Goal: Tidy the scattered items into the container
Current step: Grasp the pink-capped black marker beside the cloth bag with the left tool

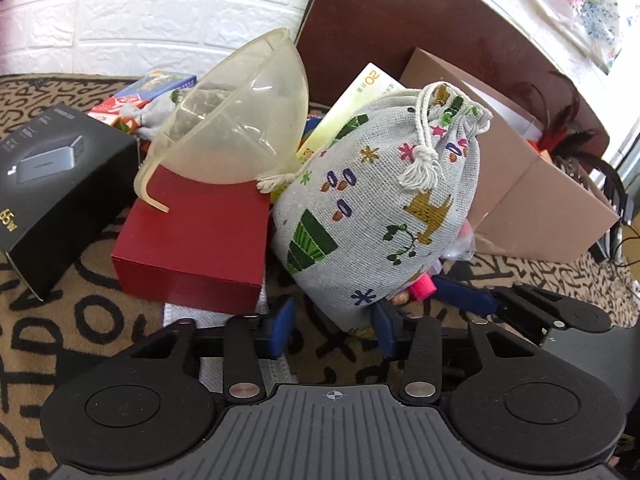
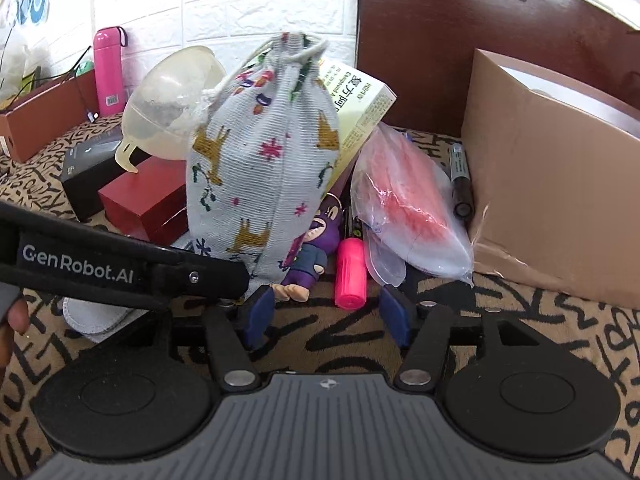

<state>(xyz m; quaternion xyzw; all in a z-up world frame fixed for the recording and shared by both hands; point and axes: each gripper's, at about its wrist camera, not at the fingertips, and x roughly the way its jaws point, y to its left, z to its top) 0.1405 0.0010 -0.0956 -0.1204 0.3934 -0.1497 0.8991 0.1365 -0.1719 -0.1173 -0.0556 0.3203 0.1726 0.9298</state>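
Plenty left to tidy here, by the look of it. The pile sits out on the patterned worktop (image 2: 520,320): a printed drawstring pouch (image 1: 380,208) standing upright in the middle, a clear plastic bowl (image 1: 236,120) tipped on its side on a red box (image 1: 192,252), a black box (image 1: 60,188) to the left, and a yellow carton (image 2: 360,112) leaning behind the pouch.

On the right-hand view there is more loose stuff: a small purple figure (image 2: 316,248) lying at the pouch's foot, a pink marker (image 2: 350,276) just beside it, a clear bag with something red inside (image 2: 404,208), and a black marker (image 2: 460,176) lying against the cardboard box (image 2: 560,184).

That cardboard box looks like the container, and it stands at the right edge of the pile. Something white shows above its near wall and dark feathers (image 1: 580,144) poke up at its far corner; what else is inside I cannot tell.

Now the left gripper (image 1: 334,330): its blue fingers (image 1: 282,320) stand apart on either side of the pouch's bottom, and whether they press the cloth yet I cannot tell. The right gripper (image 2: 328,316) has its fingers (image 2: 258,312) apart too, nothing between them, aimed at the figure and the pink marker just ahead. My read: both grabs are just starting.
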